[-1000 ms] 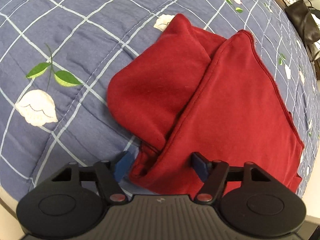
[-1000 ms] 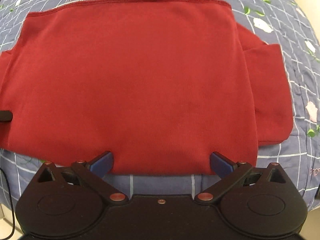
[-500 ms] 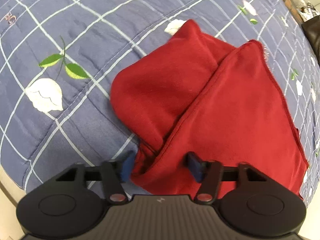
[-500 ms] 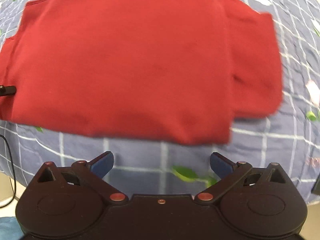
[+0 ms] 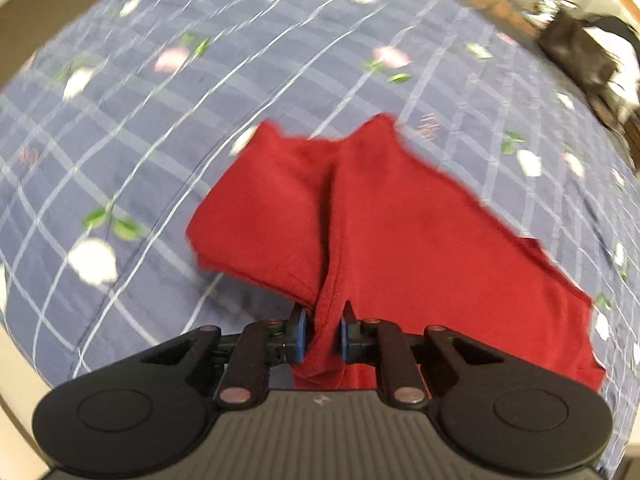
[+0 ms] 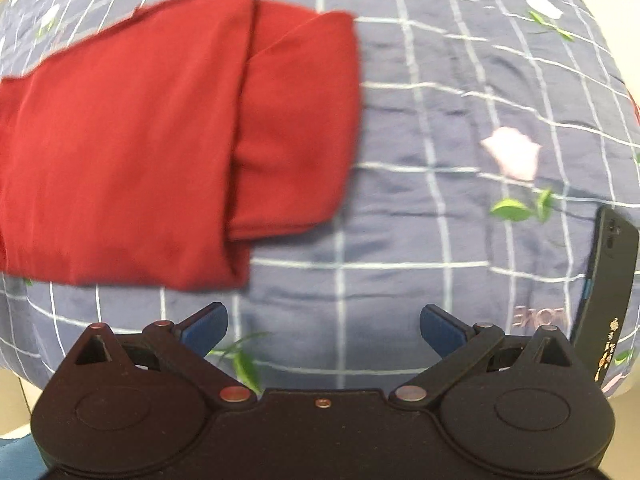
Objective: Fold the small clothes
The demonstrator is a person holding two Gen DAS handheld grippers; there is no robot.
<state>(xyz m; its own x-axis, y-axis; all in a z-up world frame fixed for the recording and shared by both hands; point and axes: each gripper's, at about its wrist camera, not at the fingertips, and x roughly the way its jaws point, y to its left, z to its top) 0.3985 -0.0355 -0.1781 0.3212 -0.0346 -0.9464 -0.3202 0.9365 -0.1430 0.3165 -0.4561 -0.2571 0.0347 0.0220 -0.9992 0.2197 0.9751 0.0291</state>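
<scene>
A bunched near edge of the red garment [image 5: 400,240] is being pinched by the left tongs [image 5: 323,334], with the cloth running away toward the frame's upper middle over the blue checked bedspread [image 5: 120,140]. The right tongs [image 6: 324,326] are being held wide and empty; the garment is lying to their upper left, apart. Pale mirrored lettering on the bedspread, lower right, is not being resolved; gold marks on a dark phone-like object [image 6: 604,280] are illegible.

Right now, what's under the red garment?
The red garment lies on a blue checked quilt with flowers. Whatever sits beneath its folded layers is covered.
</scene>
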